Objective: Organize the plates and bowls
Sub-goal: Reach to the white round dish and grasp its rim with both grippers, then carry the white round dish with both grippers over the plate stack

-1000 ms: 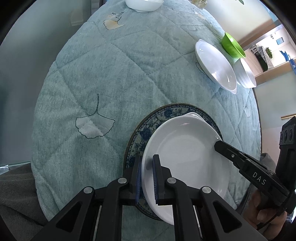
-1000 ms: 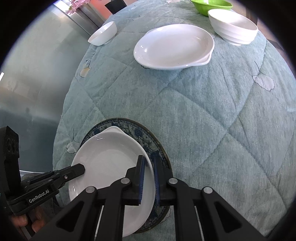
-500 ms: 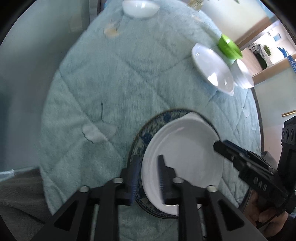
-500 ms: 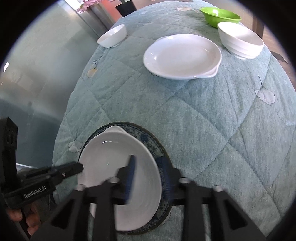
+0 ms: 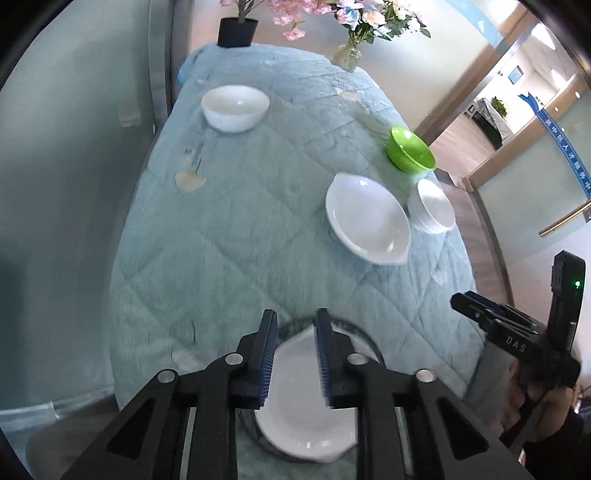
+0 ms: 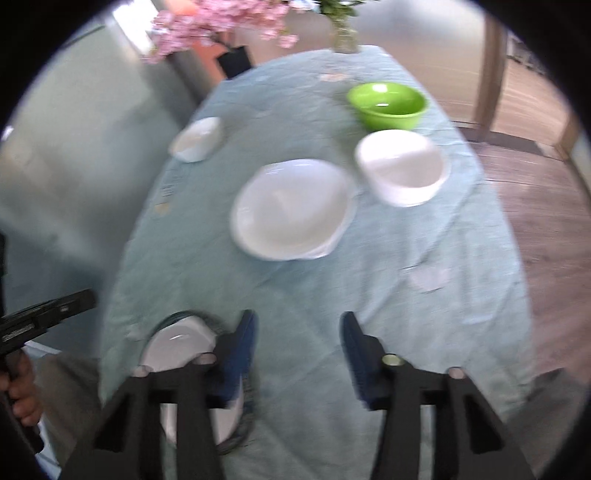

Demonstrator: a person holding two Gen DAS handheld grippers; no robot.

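A white plate (image 5: 299,424) lies on a blue-patterned plate (image 5: 365,334) at the table's near edge, also in the right wrist view (image 6: 177,349). My left gripper (image 5: 295,325) is open and empty above it. My right gripper (image 6: 297,332) is open and empty, to the right of that stack. A second white plate (image 5: 367,219) (image 6: 291,208) lies further out. Beside it stand stacked white bowls (image 5: 432,206) (image 6: 402,168), a green bowl (image 5: 410,149) (image 6: 388,101) and a lone white bowl (image 5: 234,107) (image 6: 195,138).
The table wears a quilted pale-green cloth (image 5: 240,229). A glass vase of flowers (image 5: 347,55) and a black plant pot (image 5: 236,31) stand at the far end. A glass wall runs along the left. Wooden floor (image 6: 535,221) lies to the right.
Both grippers let go of the white plate, opened and pulled back and up. The white plate now rests on the blue-patterned plate. The views tilted up toward the far end.
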